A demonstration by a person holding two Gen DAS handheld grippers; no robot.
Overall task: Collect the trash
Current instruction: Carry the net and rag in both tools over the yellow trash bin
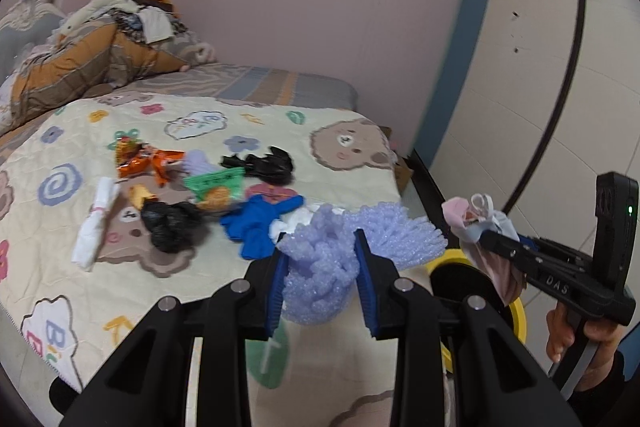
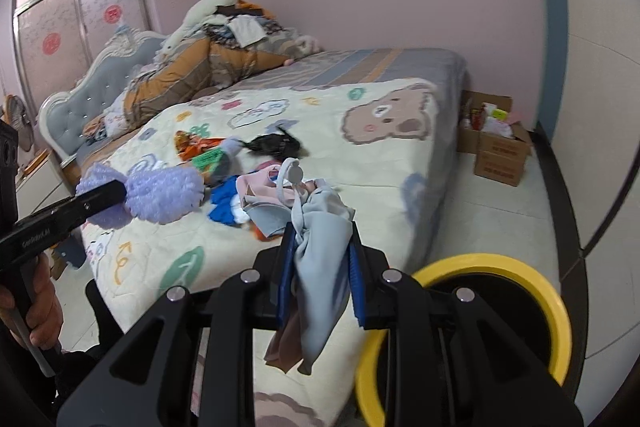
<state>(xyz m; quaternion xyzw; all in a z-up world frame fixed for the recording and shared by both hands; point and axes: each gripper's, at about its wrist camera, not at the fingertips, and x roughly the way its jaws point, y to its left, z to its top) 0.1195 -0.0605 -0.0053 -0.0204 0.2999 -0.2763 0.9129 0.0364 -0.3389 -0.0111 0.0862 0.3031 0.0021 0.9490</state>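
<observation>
Left load: lilac foam fruit net (image 1: 320, 267), clamped in left gripper (image 1: 322, 279), held over bed edge.
Right load: crumpled grey-and-pink cloth bundle (image 2: 320, 259), pinched in right gripper (image 2: 322, 275), hanging beside bed, near bin.
Bin: yellow-rimmed round trash bin with black liner (image 2: 558, 311), on floor just beside bed.
Remaining trash: blue glove (image 1: 256, 223), black plastic bags (image 1: 170, 227), orange snack wrappers (image 1: 140, 159), green packet (image 1: 214, 183), white folded bag (image 1: 96, 223), all on cartoon-bear quilt (image 1: 352, 143).
Floor corner: cardboard boxes (image 2: 500, 147).
</observation>
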